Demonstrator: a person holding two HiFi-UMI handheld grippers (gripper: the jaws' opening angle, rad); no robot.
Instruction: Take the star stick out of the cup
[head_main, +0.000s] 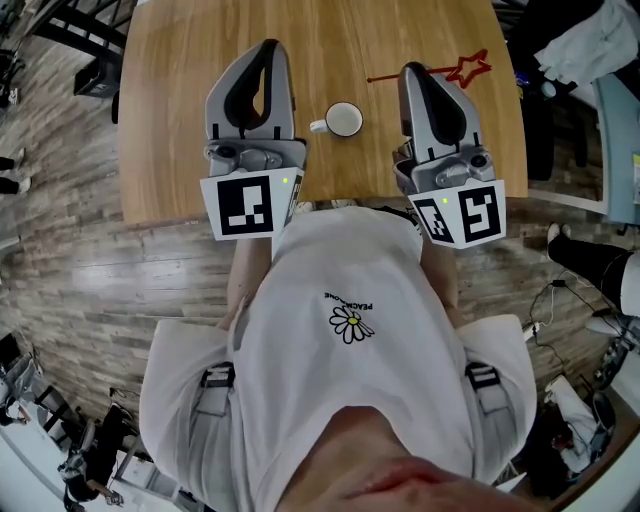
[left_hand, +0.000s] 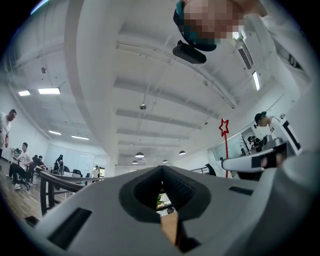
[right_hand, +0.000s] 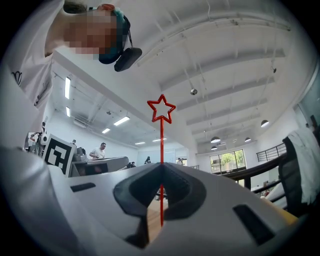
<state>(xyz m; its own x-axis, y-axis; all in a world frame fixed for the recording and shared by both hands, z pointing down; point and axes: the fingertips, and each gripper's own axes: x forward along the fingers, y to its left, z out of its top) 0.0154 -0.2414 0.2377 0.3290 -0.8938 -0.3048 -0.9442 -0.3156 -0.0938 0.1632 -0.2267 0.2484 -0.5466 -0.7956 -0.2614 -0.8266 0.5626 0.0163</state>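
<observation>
Wooden table, big, fills the top of the head view, plank floor around it. Person in a white T-shirt stands at its 6 o'clock edge, a gripper in each hand, both reaching over the tabletop. Left gripper at 9 o'clock of the cup: its own view shows the jaws closed tip to tip, nothing held. Right gripper at 3 o'clock of the cup, jaws pinched together on the thin red shaft, which runs straight up through the gap. White cup sits upright between the two grippers, handle toward 9 o'clock, nothing standing in it. Star stick is out of the cup, at about 2 o'clock from it, clamped in the right gripper, star end past the jaw tips, clear of the table edge.
</observation>
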